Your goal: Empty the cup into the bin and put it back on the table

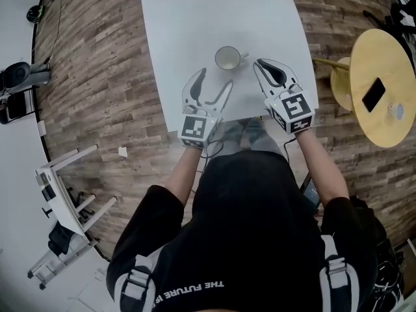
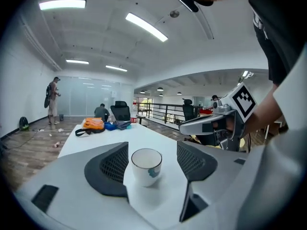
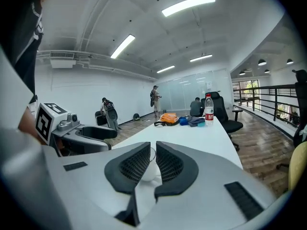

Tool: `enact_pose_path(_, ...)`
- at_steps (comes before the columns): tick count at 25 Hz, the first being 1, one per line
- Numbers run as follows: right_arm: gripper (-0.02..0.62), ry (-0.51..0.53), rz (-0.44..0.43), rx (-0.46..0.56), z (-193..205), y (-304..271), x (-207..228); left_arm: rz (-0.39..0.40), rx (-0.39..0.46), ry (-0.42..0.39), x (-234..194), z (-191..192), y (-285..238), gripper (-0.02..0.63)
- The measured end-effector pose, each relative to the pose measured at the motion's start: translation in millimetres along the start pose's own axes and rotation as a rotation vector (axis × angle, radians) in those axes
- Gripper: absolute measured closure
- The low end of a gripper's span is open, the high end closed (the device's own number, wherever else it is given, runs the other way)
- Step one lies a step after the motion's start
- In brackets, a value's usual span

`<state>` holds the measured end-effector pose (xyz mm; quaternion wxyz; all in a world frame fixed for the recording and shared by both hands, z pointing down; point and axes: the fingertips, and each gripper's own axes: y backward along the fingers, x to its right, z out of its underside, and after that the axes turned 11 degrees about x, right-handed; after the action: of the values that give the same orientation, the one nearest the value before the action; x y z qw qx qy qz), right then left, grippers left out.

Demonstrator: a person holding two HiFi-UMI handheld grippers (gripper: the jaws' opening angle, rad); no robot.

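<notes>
I am looking down at the white table (image 1: 195, 18), where the cup (image 1: 227, 58) is standing upright near the edge closest to me, its handle pointing towards the right gripper (image 1: 263, 64). I am holding the left gripper (image 1: 214, 78) just short of the cup with its jaws spread wide. In the left gripper view the cup (image 2: 146, 166) is showing in the gap between the jaws, but neither pad is touching it. The right gripper's jaws are sitting together with only a thin slit between them, and they are clamping nothing. In the right gripper view a sliver of the cup (image 3: 149, 172) is showing behind that slit. Both grippers are hovering side by side over the near end of the table, with the cup just beyond their tips. A bottle (image 3: 208, 108) and an orange bag (image 3: 169, 118) are sitting at the far end.
</notes>
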<state>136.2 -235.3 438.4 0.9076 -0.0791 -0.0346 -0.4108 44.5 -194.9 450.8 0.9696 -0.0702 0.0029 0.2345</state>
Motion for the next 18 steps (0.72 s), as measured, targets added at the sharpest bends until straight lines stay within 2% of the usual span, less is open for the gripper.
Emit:
enact_pose_path(5,0.499,0.038,-0.007,-0.133,60,-34,14,0.062,-0.021,-0.011,-17,47,-24,0.25)
enact_pose_path(9,0.463,0.144,0.009,-0.195,93,-58,29,0.134,-0.008,-0.006,-23,75,-48,0.233)
enact_pose_path(14,0.437,0.205,-0.009,-0.218,110,-81,34,0.198,0.0,-0.065,-30,86,-69,0.225)
enact_pose_path(17,0.437,0.188,-0.011,-0.222,113,-85,38,0.233,0.026,-0.027,-25,89,-76,0.224)
enact_pose_path(18,0.437,0.185,-0.016,-0.225,114,-87,39,0.252,0.02,-0.038,-24,90,-79,0.225)
